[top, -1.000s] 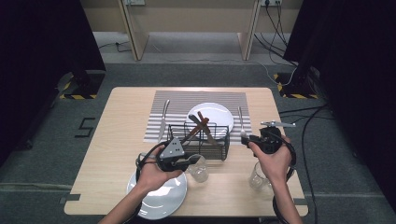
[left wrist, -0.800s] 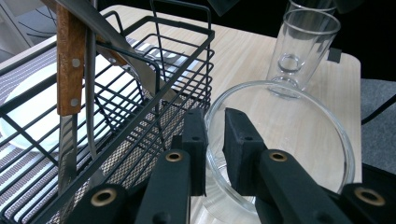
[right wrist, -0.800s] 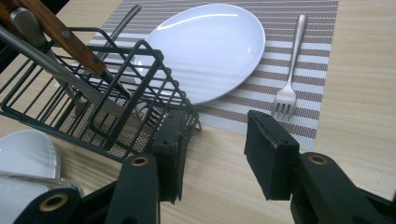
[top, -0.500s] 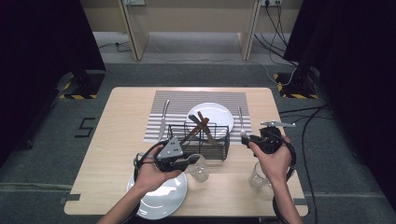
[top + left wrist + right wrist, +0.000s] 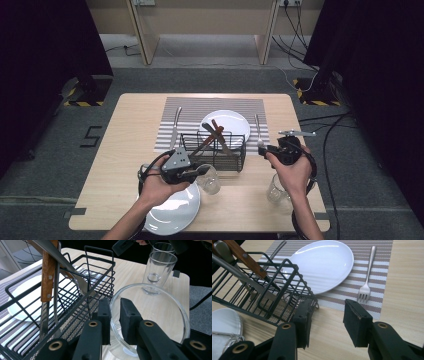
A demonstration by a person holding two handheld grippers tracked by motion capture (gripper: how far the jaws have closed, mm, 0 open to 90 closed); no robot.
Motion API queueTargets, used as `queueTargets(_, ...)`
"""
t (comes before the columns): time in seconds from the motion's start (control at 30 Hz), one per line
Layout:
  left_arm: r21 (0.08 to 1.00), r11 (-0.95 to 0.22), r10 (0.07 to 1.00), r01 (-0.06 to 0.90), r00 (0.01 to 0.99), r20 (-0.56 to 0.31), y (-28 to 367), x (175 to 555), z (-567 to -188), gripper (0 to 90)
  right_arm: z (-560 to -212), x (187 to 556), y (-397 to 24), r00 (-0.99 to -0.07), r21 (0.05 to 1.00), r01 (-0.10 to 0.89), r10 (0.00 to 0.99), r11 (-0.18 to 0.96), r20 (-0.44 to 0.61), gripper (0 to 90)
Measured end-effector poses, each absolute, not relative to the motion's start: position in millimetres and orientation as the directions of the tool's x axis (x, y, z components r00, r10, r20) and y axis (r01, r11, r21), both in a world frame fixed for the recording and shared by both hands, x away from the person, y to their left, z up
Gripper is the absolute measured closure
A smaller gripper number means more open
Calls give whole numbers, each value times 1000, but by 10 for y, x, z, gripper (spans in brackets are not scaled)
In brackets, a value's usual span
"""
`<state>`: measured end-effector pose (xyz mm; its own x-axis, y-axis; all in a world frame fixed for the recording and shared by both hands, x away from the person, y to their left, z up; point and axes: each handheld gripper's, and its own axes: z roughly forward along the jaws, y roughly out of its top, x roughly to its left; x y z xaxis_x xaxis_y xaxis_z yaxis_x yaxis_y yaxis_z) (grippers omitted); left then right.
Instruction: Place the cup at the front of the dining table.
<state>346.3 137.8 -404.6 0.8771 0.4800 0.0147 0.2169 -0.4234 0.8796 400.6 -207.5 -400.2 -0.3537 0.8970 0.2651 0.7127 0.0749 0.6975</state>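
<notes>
Overhead forward view, claw cameras close — sharing rack [image 5: 215, 150]

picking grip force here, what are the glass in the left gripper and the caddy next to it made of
Glass: looks like clear, smooth, glossy glass, though clear plastic cannot be excluded; the table shows through it and its rim catches highlights. The left gripper pinches its rim.
Caddy: appears to be thin metal wire with a matte black coating, judging by the slim straight rods joined in a grid.

Even light falls from above on the table [image 5: 125, 165], while the room at its left and right edges stays almost black. Shadows are soft and short. The white plate [image 5: 324, 265] shows mild glare. The near black tool [image 5: 115, 317] looks slightly soft.
</notes>
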Motion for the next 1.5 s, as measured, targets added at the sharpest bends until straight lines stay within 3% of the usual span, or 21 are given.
queueTargets(1.5,891,-388,530,236,848,7,1690,3377,-4012,791,-4030,4020,-2064,-347,692,718,899,71,268,552)
